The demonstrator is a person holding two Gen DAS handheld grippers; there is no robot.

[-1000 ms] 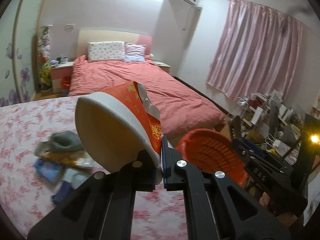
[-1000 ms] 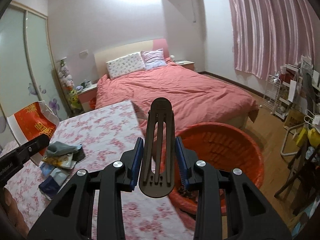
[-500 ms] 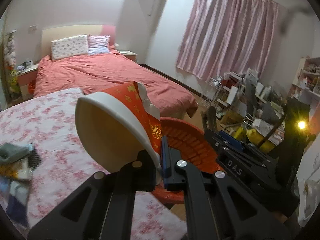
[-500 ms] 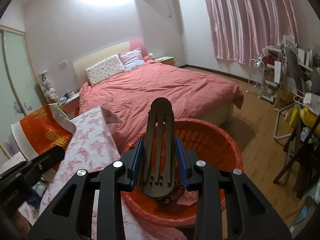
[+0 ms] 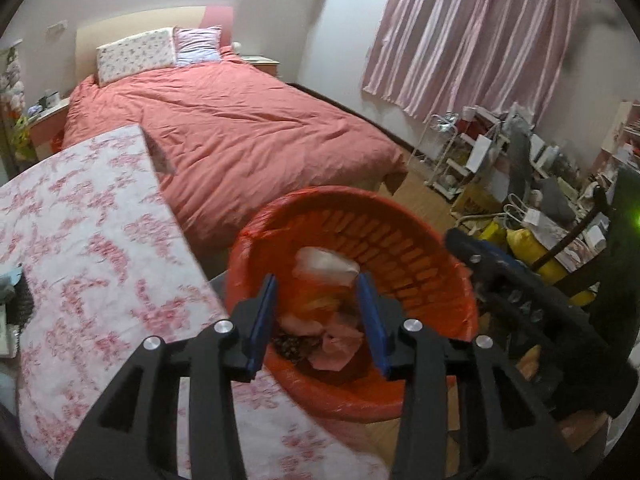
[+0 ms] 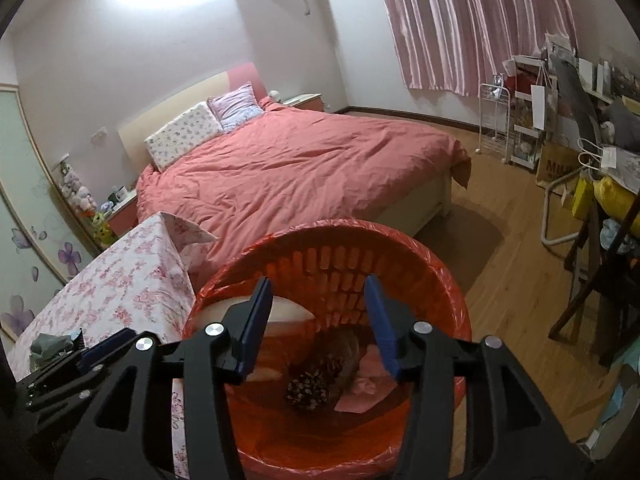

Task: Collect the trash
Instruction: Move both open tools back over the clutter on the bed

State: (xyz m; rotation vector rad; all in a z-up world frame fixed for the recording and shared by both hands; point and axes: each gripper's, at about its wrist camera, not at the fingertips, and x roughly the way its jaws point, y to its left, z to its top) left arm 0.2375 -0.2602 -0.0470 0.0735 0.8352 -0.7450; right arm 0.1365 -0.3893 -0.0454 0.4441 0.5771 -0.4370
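Observation:
A red basket [image 5: 420, 264] lined with a red bag stands beside the floral-cloth table [image 5: 92, 240]. My left gripper [image 5: 318, 316] is open and empty above it. The red and white paper bowl [image 5: 324, 268] lies blurred inside the basket, with pink wrappers [image 5: 336, 350] and dark scraps below. My right gripper [image 6: 318, 324] is open and empty over the same basket [image 6: 432, 264]. The bowl's white rim [image 6: 288, 312], a dark blurred object [image 6: 340, 354], a pine cone [image 6: 308, 390] and pink paper [image 6: 366, 386] lie inside. A little trash [image 6: 54, 344] remains on the table's left edge.
A bed with a red cover [image 5: 224, 120] lies behind the table. Pink curtains [image 5: 472, 36] hang on the far wall. Cluttered racks, bags and chairs [image 6: 572, 152] crowd the right side. Wooden floor [image 6: 508, 248] lies between the basket and the clutter.
My left gripper opened and let the paper bowl drop into the basket. My right gripper opened and released the black slotted piece. Both grippers moved over the basket.

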